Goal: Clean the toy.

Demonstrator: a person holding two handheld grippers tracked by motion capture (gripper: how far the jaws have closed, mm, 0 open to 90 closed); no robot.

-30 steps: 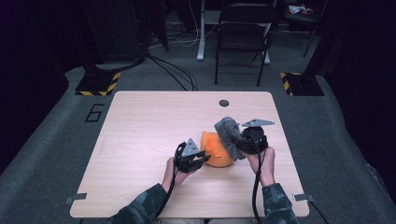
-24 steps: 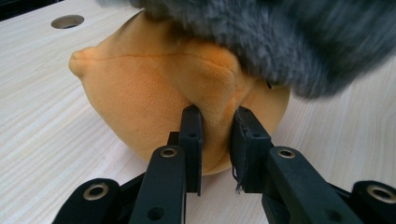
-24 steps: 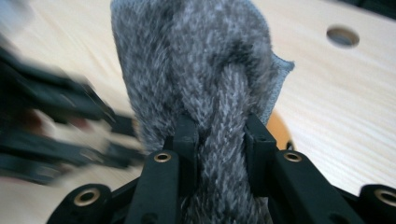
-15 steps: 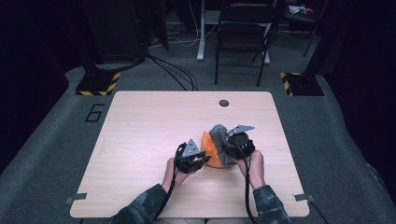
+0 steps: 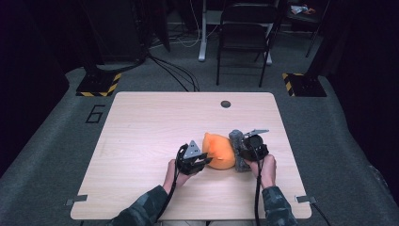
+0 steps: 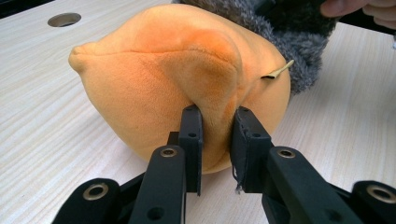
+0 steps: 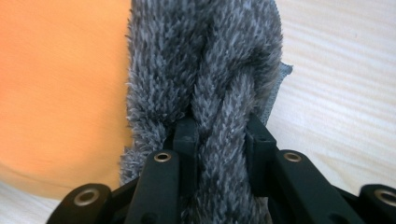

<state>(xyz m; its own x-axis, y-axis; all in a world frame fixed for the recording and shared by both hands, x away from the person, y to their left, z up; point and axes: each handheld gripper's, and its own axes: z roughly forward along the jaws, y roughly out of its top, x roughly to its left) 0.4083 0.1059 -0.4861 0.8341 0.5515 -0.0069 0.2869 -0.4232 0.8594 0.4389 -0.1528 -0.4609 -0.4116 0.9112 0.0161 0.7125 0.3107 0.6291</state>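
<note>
Midway across a pale wooden bench, the left gripper is clamped on a fold of a rounded orange plush cushion, while the right gripper pinches a ridge of shaggy grey fleece cloth. Cushion and cloth lie touching on the bench near its front edge, between the person's two hands.
</note>
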